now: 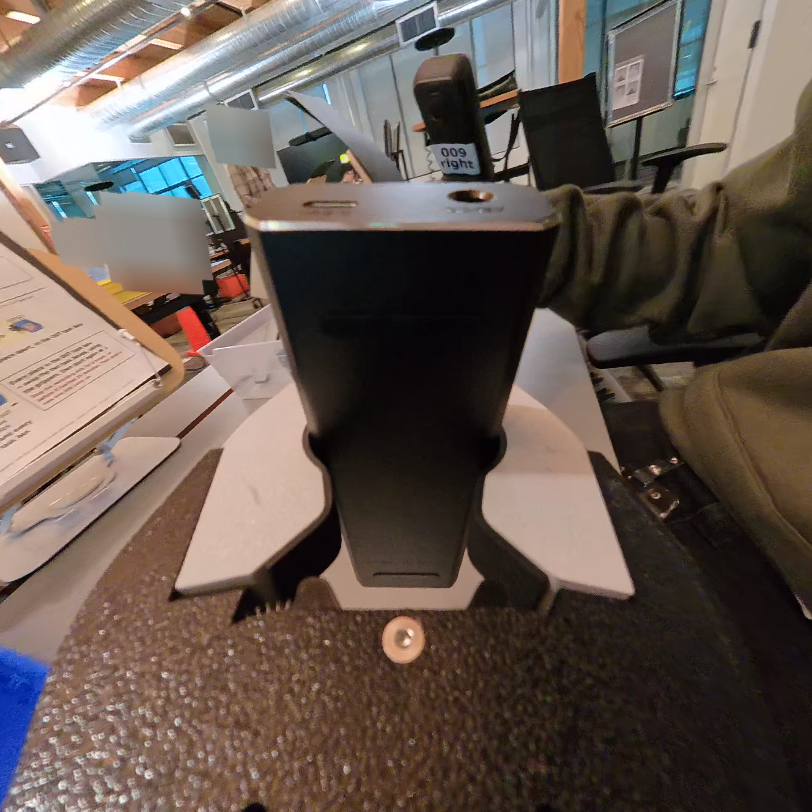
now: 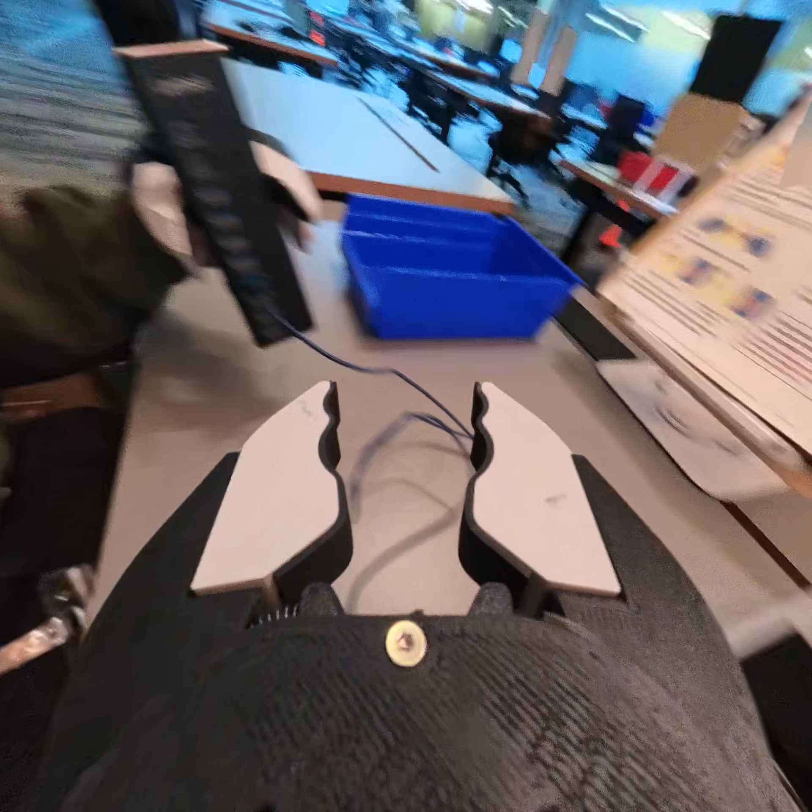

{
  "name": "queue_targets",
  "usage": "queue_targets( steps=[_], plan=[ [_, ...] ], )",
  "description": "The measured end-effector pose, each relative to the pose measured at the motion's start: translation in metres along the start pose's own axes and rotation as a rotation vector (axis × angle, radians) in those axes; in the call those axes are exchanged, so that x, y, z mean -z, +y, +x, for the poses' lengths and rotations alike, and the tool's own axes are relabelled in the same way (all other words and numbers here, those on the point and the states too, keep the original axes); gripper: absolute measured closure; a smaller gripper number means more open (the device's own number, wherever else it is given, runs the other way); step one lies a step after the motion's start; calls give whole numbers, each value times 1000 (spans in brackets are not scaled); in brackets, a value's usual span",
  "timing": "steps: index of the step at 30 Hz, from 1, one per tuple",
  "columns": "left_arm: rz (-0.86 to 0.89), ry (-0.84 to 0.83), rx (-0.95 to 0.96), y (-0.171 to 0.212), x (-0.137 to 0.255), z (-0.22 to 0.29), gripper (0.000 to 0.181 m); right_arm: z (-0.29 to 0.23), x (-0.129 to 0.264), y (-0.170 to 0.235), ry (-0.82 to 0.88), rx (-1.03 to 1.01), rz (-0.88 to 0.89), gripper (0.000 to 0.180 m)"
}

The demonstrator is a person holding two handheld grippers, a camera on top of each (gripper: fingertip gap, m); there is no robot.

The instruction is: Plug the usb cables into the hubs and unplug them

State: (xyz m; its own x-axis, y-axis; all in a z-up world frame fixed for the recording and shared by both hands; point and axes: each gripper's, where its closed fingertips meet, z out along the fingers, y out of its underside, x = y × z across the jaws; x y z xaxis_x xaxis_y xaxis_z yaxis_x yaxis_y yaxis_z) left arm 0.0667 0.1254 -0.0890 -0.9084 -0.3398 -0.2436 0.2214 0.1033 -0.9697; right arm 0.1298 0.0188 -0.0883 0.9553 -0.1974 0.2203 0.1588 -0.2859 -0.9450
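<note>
Left gripper [image 1: 404, 444] clamped the black hub [image 1: 402, 351]; right gripper [image 2: 406, 422] stood wide apart and empty.

The hub stood upright between the left fingers, port end up, above the grey table [image 2: 439, 360]. A thin blue cable [image 2: 351, 362] trailed from it across the table under the right gripper, near a blue bin [image 2: 444, 281].
</note>
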Motion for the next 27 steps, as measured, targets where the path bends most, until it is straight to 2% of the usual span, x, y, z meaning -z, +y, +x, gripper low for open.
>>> queue_targets(
  steps=[4, 8, 15, 19, 27],
  plan=[
    [16, 66, -4, -2, -11, 13, 110, -79, -53, -16, -136, 41, 66, 135],
    [11, 131, -18, -4, -19, 28, 110, -103, -81, -9, -169, 77, 45, 144],
    [10, 177, -17, -3, -25, 37, 110, -117, -85, -5, -218, 81, 74, 163],
    [29, 172, -12, -4, -25, 35, 110, -118, -87, 4, -205, 100, 61, 160],
    [64, 197, 10, -5, -24, 37, 110, -121, -91, 1, -207, 71, 92, 166]
  ],
)
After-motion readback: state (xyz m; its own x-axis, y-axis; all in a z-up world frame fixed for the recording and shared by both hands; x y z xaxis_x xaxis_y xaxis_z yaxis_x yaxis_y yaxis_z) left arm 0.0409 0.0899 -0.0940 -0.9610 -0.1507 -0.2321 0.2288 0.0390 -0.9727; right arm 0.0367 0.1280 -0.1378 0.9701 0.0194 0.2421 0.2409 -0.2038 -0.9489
